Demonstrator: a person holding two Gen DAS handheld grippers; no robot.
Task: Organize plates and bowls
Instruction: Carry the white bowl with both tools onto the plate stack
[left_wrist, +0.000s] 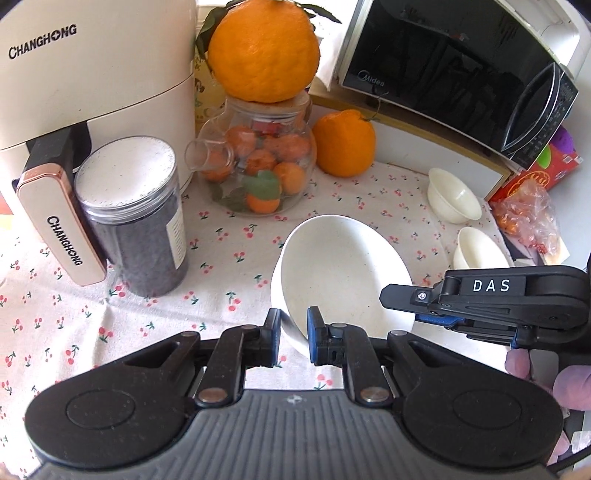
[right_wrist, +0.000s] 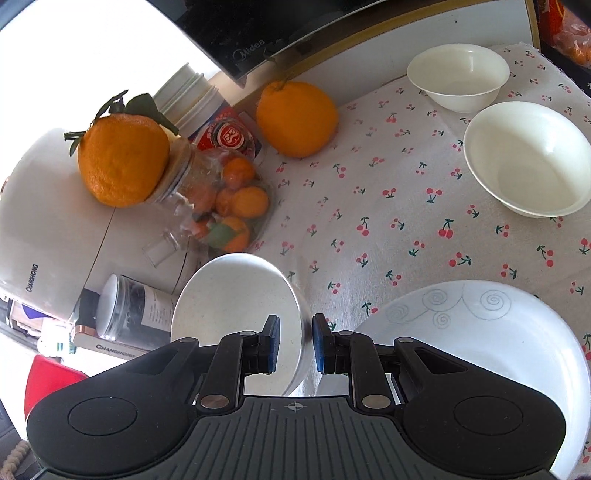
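A speckled white bowl (left_wrist: 343, 266) is tilted above the cherry-print cloth; it also shows in the right wrist view (right_wrist: 236, 295). My left gripper (left_wrist: 292, 334) is shut on its near rim. My right gripper (right_wrist: 295, 341) is shut on the bowl's other rim, and shows from the side in the left wrist view (left_wrist: 402, 295). Two small white bowls (left_wrist: 452, 195) (left_wrist: 476, 249) stand at the right; in the right wrist view they are the far bowl (right_wrist: 458, 75) and the near bowl (right_wrist: 528, 158). A white plate with spiral drawings (right_wrist: 480, 339) lies by my right gripper.
A cream air fryer (left_wrist: 92, 74) and a dark jar (left_wrist: 140, 218) stand at the left. A glass teapot of small oranges (left_wrist: 258, 166) carries a big orange (left_wrist: 262, 48); another orange (left_wrist: 343, 144) sits beside it. A microwave (left_wrist: 461, 70) is behind.
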